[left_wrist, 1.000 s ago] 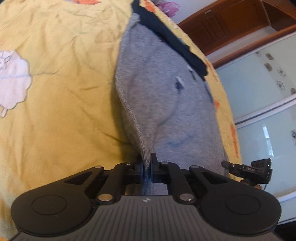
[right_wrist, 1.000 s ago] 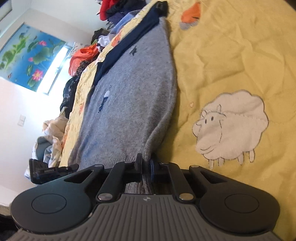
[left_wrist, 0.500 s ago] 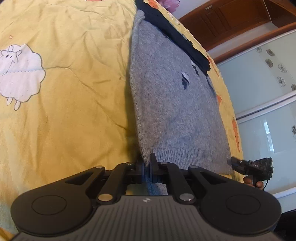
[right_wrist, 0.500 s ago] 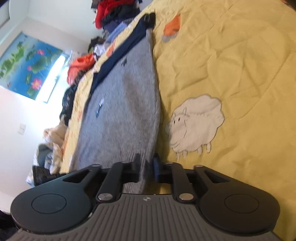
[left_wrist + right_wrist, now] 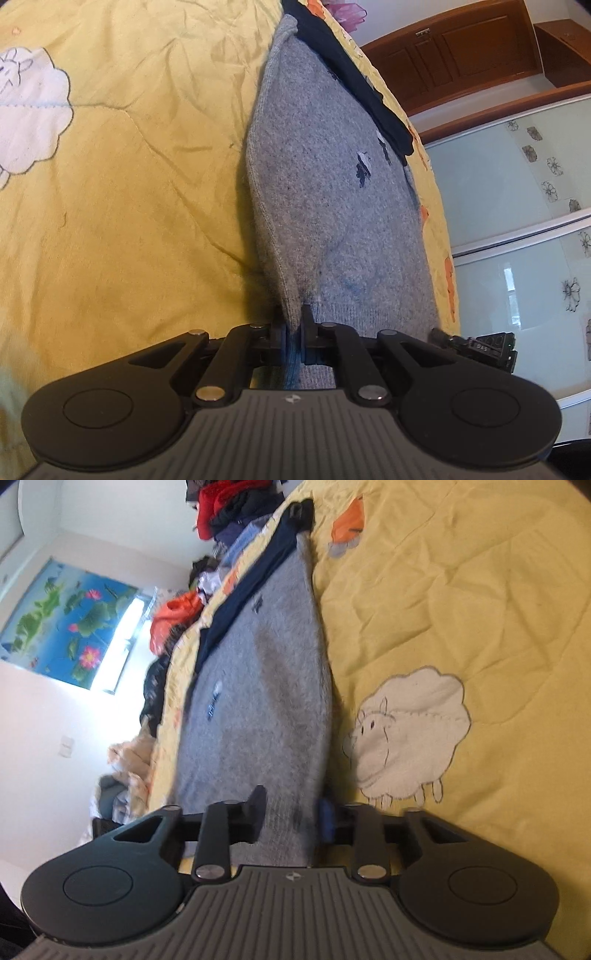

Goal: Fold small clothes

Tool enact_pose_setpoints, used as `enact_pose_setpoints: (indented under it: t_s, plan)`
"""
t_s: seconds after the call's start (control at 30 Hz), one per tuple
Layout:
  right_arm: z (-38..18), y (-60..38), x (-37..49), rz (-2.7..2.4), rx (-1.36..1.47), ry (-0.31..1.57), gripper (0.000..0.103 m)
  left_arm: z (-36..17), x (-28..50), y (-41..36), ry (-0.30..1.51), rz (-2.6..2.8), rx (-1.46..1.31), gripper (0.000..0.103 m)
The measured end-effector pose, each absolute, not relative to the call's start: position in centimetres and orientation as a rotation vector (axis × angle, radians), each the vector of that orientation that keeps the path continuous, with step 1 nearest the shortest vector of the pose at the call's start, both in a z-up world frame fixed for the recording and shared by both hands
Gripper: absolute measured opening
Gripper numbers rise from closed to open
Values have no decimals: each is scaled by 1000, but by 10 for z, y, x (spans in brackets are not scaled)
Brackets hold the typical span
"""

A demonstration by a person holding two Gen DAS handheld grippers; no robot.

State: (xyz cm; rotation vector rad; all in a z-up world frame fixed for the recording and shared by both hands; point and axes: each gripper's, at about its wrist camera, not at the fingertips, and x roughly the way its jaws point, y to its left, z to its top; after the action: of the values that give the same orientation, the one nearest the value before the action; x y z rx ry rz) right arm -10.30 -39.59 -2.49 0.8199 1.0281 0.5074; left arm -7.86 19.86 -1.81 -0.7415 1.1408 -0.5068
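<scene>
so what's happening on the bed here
A person is folding a grey sweater that lies spread on a yellow quilt with sheep pictures, using handheld tongs in each hand. The left tongs are shut on the sweater's near edge, pinching up a fold of the knit. The right tongs are at the same near edge further along; their jaws stand apart with the knit between them and are closing on it. No fold has been laid over yet.

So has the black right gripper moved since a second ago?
Yes, the right gripper shifted rightward: the white sheep print sits nearer the view's middle.
</scene>
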Motion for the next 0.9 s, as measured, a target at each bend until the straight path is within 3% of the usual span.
enact_pose_setpoints:
  t_s: [0.13, 0.47, 0.9]
  plan:
    - [-16, -390, -112, 510, 746, 995, 14, -1, -81, 189, 1120, -500, -619, 5]
    - [37, -402, -76, 610, 805, 780, 14, 51, -31, 190, 933, -559, -606, 5]
    - [66, -417, 135, 628, 943, 552, 14, 102, 170, 185, 701, -495, -635, 5]
